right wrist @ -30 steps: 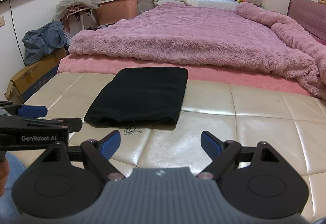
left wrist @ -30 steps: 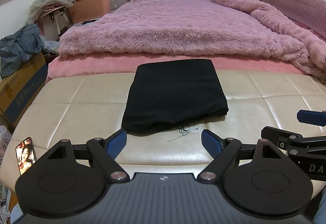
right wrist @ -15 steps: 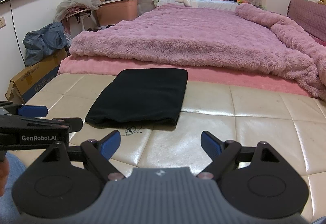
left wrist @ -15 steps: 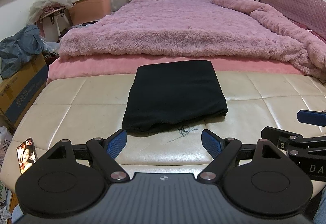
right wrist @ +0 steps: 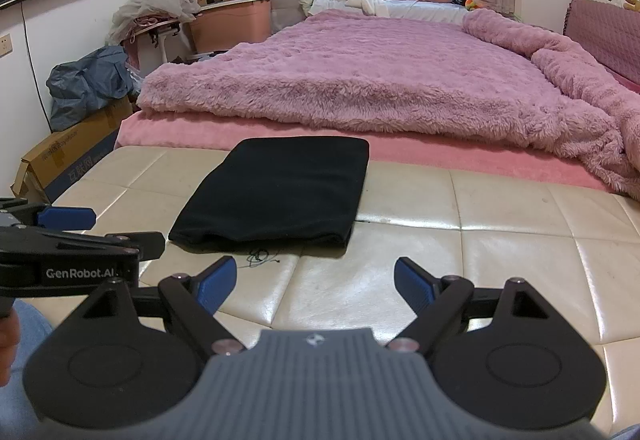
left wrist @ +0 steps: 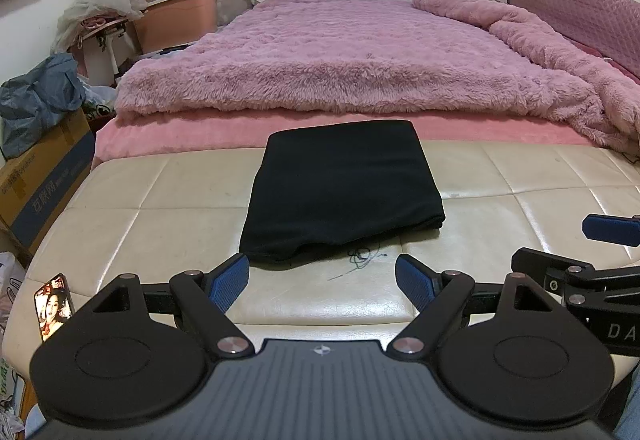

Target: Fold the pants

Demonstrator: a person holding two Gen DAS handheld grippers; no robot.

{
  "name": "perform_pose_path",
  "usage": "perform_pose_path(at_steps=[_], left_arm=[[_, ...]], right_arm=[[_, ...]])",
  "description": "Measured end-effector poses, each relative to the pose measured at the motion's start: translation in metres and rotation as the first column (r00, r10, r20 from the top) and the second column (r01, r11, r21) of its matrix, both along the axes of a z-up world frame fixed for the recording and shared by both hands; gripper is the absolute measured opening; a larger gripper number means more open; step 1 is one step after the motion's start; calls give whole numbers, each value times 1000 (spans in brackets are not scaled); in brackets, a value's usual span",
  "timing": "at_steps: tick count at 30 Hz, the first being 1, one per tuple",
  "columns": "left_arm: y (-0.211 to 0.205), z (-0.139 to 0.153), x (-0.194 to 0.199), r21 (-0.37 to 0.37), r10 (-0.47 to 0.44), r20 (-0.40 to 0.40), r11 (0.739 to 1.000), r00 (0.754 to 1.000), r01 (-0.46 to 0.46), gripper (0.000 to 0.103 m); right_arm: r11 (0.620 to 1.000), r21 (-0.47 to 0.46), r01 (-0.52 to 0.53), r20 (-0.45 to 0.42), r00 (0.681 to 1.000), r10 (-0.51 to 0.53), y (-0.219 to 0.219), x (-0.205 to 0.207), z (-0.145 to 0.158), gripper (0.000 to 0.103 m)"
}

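Pants (left wrist: 344, 192), black, lie as a compact folded rectangle on the cream padded tabletop (left wrist: 520, 176), far edge just beside the pink bed (left wrist: 360, 52). My left tongs (left wrist: 322, 276) hang just short of the near hem, spread wide and holding nothing; my right tongs (right wrist: 315, 278) likewise spread and empty, off to the bundle's right. Fold looks finished, or close to it. Risk from here: the near edge bulges and gapes a little at its left corner, so any nudge or a pinch taking only the top layer could peel the stack open. A loose dark thread (left wrist: 362, 254) sits on the tabletop just in front of the hem; snagging it might drag the edge, if it is attached, which I cannot tell. Hard to read: black cloth swallows the layer lines, so the number of folds is unclear, and the underside is hidden. A phone (left wrist: 54, 306) lies at the tabletop's left edge.
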State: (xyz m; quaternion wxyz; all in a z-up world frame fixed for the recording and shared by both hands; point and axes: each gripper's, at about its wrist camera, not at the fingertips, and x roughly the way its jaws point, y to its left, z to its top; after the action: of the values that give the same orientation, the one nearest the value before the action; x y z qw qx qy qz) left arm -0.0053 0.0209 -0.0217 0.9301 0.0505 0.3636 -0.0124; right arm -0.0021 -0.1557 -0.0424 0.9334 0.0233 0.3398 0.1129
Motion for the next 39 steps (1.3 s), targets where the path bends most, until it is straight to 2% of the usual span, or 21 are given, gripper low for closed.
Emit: perform_pose_path(at_steps=[39], left_arm=[[-4,0,-1,-2,-5,-7,1000,1000,5,97]], right_arm=[[1000,6,2,-2,1000,-2,2,-4,0,82]])
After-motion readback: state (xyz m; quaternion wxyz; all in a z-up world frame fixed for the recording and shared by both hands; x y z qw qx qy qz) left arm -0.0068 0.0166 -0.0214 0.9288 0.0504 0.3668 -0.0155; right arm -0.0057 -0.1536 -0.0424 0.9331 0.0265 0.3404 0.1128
